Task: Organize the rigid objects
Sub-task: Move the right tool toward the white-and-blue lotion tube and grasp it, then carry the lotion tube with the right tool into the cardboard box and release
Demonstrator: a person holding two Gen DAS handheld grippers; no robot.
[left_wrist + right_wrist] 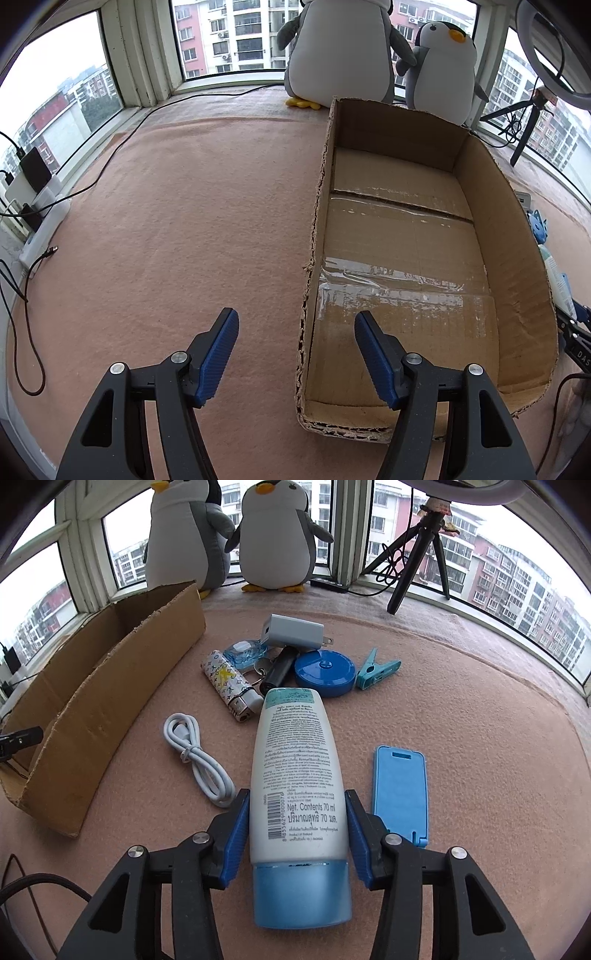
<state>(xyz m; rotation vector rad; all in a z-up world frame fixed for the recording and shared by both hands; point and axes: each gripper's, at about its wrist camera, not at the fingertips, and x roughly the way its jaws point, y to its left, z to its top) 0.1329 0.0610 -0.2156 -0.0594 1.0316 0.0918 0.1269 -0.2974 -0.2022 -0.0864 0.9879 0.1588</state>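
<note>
A white lotion tube [297, 775] with a blue cap lies on the pink mat, cap toward me. My right gripper [297, 834] has both blue pads pressed against its sides. Beyond the tube lie a patterned lighter [229, 683], a white cable [199, 757], a blue round tape measure [325, 672], a teal clip [376, 668], a grey charger [291, 631] and a blue flat stand [400, 794]. An empty cardboard box [110, 686] sits to the left of them. My left gripper [295, 332] is open above the left wall of the box [314, 229], holding nothing.
Two plush penguins [275, 535] sit at the window behind the box. A black tripod [417, 554] stands at the back right. At the far left are a power strip [44, 221] and a dark cable [22, 332]. Bare pink mat [184, 221] spreads left of the box.
</note>
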